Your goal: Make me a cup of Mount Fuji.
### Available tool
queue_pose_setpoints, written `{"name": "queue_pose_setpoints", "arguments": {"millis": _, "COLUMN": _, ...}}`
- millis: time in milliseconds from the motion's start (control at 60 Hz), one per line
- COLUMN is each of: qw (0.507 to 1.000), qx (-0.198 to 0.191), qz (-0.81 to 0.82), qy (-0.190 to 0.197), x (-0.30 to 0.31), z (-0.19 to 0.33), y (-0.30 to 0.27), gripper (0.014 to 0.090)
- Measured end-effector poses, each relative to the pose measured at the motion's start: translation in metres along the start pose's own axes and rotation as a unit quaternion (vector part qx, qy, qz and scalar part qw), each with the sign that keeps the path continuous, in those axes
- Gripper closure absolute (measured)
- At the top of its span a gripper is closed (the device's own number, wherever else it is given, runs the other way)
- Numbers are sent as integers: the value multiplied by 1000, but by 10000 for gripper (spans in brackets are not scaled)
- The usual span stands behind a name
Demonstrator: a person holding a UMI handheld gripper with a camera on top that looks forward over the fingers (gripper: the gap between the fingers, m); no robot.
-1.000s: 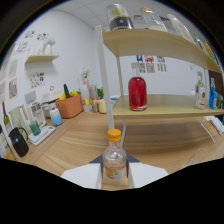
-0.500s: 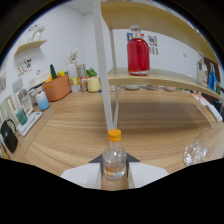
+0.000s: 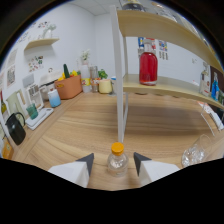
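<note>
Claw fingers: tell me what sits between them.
Gripper view: a small clear bottle with an orange cap stands between the claw fingers. Whether they press on it is unclear.

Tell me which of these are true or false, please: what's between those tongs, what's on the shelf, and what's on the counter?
1. A small clear bottle with an orange cap sits between the tongs. True.
2. The big jar on the shelf holds blue liquid. False: red.
3. A clear glass stands on the counter beside the tongs. True.
4. The terracotta pot sits on the shelf. False: on the counter by the wall.
</note>
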Motion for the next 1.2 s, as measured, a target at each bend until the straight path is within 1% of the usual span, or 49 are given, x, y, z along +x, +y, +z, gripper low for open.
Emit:
{"name": "queue_pose_setpoints", "arguments": {"millis": 17, "qw": 1000, "qx": 1, "qz": -1, "qy": -5, "x": -1, "z": -4, "y": -2, "gripper": 250}}
{"name": "queue_pose_setpoints", "arguments": {"millis": 33, "qw": 1000, "qx": 4, "qz": -2, "qy": -9, "x": -1, "z": -7, "y": -5, "gripper": 220}}
{"name": "queue_pose_setpoints", "arguments": {"millis": 50, "qw": 1000, "qx": 6, "qz": -3, "qy": -13, "x": -1, "z": -11, "y": -8, "gripper": 194}}
{"name": "queue_pose_setpoints", "arguments": {"millis": 67, "qw": 1000, "qx": 8, "qz": -3, "qy": -16, "x": 0, "z": -16, "y": -11, "gripper": 185}}
{"name": "queue_pose_setpoints", "arguments": {"millis": 150, "qw": 999, "qx": 32, "qz": -2, "qy": -29, "x": 10, "z": -44, "y": -32, "gripper": 183}}
{"name": "queue_pose_setpoints", "arguments": {"millis": 283, "qw": 997, "qx": 71, "qz": 6, "qy": -25, "x": 49, "z": -89, "y": -58, "gripper": 189}}
{"name": "queue_pose_setpoints", "arguments": {"millis": 383, "qw": 997, "qx": 77, "qz": 3, "qy": -11, "x": 90, "z": -112, "y": -56, "gripper": 188}}
{"name": "queue_pose_setpoints", "arguments": {"millis": 467, "qw": 998, "qx": 70, "qz": 2, "qy": 4, "x": 128, "z": -124, "y": -44, "gripper": 189}}
{"name": "queue_pose_setpoints", "arguments": {"millis": 600, "qw": 998, "qx": 51, "qz": -11, "qy": 35, "x": 191, "z": -136, "y": -27, "gripper": 187}}
{"name": "queue_pose_setpoints", "arguments": {"millis": 683, "qw": 997, "qx": 53, "qz": -9, "qy": 53, "x": 227, "z": -143, "y": -35, "gripper": 186}}
{"name": "queue_pose_setpoints", "arguments": {"millis": 800, "qw": 994, "qx": 82, "qz": -1, "qy": 67, "x": 264, "z": -144, "y": -72, "gripper": 189}}
{"name": "queue_pose_setpoints", "arguments": {"millis": 967, "qw": 989, "qx": 130, "qz": 10, "qy": 73, "x": 304, "z": -123, "y": -138, "gripper": 187}}
{"name": "queue_pose_setpoints", "arguments": {"millis": 1050, "qw": 988, "qx": 137, "qz": 16, "qy": 74, "x": 319, "z": -103, "y": -158, "gripper": 212}}
{"name": "queue_pose_setpoints", "arguments": {"millis": 1150, "qw": 987, "qx": 141, "qz": 15, "qy": 77, "x": 334, "z": -79, "y": -173, "gripper": 296}}
{"name": "queue_pose_setpoints", "arguments": {"millis": 1200, "qw": 988, "qx": 136, "qz": 11, "qy": 78, "x": 339, "z": -67, "y": -175, "gripper": 356}}
